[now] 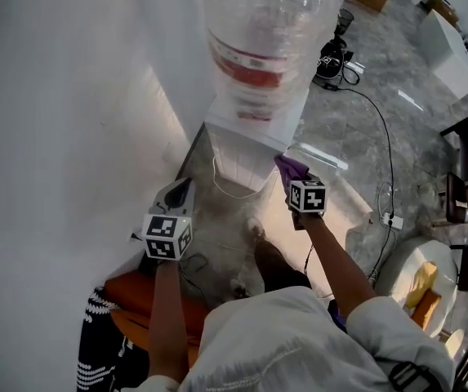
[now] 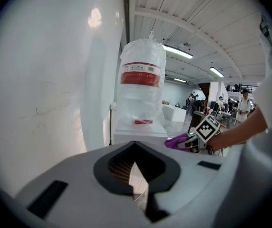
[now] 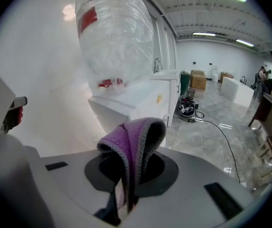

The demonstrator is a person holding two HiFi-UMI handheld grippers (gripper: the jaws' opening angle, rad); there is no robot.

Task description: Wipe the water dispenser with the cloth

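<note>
The white water dispenser (image 1: 254, 129) stands against the wall with a clear bottle (image 1: 262, 31), red-labelled, on top. My right gripper (image 1: 293, 182) is shut on a folded purple cloth (image 1: 291, 167) and holds it just off the dispenser's front right corner. In the right gripper view the cloth (image 3: 133, 141) sticks up from the shut jaws, with the dispenser (image 3: 131, 101) and bottle (image 3: 114, 37) behind it. My left gripper (image 1: 182, 188) hangs lower left of the dispenser, shut and holding nothing. The left gripper view shows the dispenser (image 2: 138, 129) ahead and the cloth (image 2: 176, 140) at its right.
A white wall (image 1: 62, 121) runs along the left. A black cable (image 1: 385, 137) crosses the grey floor from a black device (image 1: 332, 57) to a power strip (image 1: 393, 220). A round white table (image 1: 405, 272) is at the right. Something orange (image 1: 135, 296) lies below my left arm.
</note>
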